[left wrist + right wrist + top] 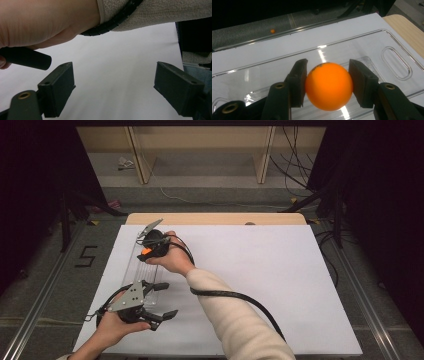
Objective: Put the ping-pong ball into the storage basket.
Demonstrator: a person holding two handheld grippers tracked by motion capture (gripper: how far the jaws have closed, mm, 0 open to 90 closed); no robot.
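Note:
An orange ball (328,86) is gripped between the two black pads of my right gripper (328,65). It hangs just above a clear plastic tray (362,47). In the high view the right gripper (146,251) reaches across to the table's left side, holding the ball (145,252) over the far part of the tray (134,270). My left gripper (167,299) is at the tray's near end with its jaws wide apart. Between its jaws in the left gripper view (113,67) is only white table.
The white table top (260,280) stretches to the right, with a wooden strip (215,218) along its far edge. The right forearm's sleeve (160,12) and cable (112,23) cross above the left gripper. A small orange thing (272,31) lies on the floor beyond the table.

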